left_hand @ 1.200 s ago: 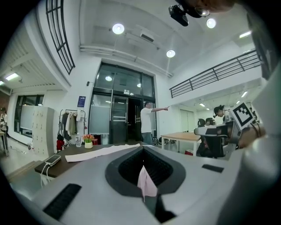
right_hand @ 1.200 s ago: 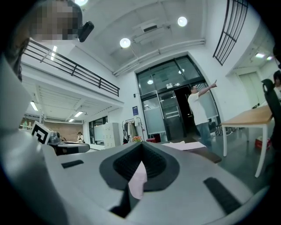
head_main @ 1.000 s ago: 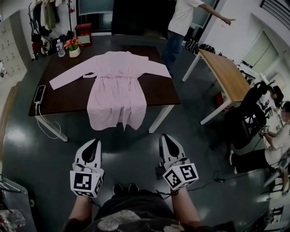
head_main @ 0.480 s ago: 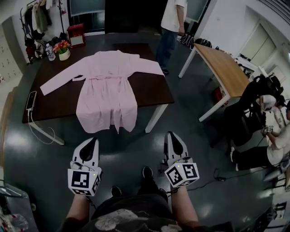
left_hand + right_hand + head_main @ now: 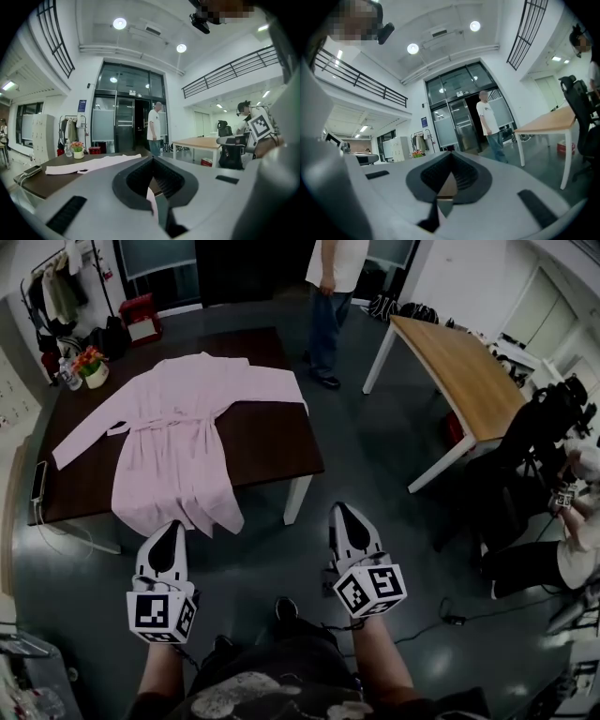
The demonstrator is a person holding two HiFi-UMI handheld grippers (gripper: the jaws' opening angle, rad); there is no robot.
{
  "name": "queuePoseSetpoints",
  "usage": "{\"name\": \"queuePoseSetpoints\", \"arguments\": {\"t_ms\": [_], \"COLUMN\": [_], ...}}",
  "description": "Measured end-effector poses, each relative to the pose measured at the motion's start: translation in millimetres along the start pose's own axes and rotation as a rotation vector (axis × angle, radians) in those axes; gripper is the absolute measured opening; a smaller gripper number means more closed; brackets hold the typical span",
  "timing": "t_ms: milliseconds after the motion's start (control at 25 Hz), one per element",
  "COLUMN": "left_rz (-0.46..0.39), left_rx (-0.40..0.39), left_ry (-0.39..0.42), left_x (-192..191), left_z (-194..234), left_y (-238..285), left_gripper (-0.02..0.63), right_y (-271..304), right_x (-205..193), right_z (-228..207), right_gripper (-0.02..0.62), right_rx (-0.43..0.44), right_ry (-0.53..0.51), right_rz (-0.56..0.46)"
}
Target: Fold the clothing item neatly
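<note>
A phone point(image 5: 39, 480) is seen at the nine o'clock edge of the table point(image 5: 267, 442), and flowers point(image 5: 91, 367) are set near its eleven o'clock corner. A pink robe point(image 5: 178, 437) is laid flat on the table with its sleeves spread and its hem hung over the six o'clock edge. The left gripper point(image 5: 172, 527) is held near that hem, at six o'clock of the robe, with its jaws pressed together and nothing between them. The right gripper point(image 5: 339, 512) is held over the floor at five o'clock of the table, likewise closed and empty. A person point(image 5: 326, 296) is seen standing at the table's one o'clock, and a wooden table point(image 5: 459, 371) is placed at its three o'clock.
</note>
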State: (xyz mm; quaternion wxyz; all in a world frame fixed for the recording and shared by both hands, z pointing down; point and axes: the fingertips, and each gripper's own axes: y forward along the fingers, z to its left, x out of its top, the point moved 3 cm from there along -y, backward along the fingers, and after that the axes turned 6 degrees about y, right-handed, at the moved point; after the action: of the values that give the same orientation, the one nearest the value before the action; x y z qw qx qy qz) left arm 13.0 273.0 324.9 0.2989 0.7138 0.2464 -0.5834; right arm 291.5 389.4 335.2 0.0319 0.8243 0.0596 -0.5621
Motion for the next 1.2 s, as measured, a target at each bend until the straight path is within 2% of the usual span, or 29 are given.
{"name": "queuePoseSetpoints", "arguments": {"t_ms": [240, 480, 640, 880, 1200], "left_rz": [0.027, 0.071, 0.083, 0.045, 0.022], "left_rx": [0.030, 0.030, 0.011, -0.052, -0.088], "left_ry": [-0.016, -0.017, -0.042, -0.034, -0.066], "left_x": [12.5, 5.3, -2.8, 4.5, -7.6], "left_z": [-32.8, -36.1, -27.5, -3.1, 40.2], "left_y": [43.7, 66.0, 87.4, 126.6, 173.8], "left_gripper": [0.009, 0.009, 0.009, 0.009, 0.009], "right_y": [25.3, 53.0, 67.5, 106.6, 166.8], "right_x": [15.2, 7.0, 2.7, 6.1, 4.6], "right_z": [-50.6, -68.3, -63.4, -50.8, -52.5], "right_gripper": [-0.009, -0.009, -0.009, -0.009, -0.009], "right_rx": [0.026, 0.020, 0.019, 0.009, -0.048], "right_ry": [-0.003, 0.028, 0.030, -0.003, -0.037], "right_rz": [0.044, 0.073, 0.085, 0.091, 0.055]}}
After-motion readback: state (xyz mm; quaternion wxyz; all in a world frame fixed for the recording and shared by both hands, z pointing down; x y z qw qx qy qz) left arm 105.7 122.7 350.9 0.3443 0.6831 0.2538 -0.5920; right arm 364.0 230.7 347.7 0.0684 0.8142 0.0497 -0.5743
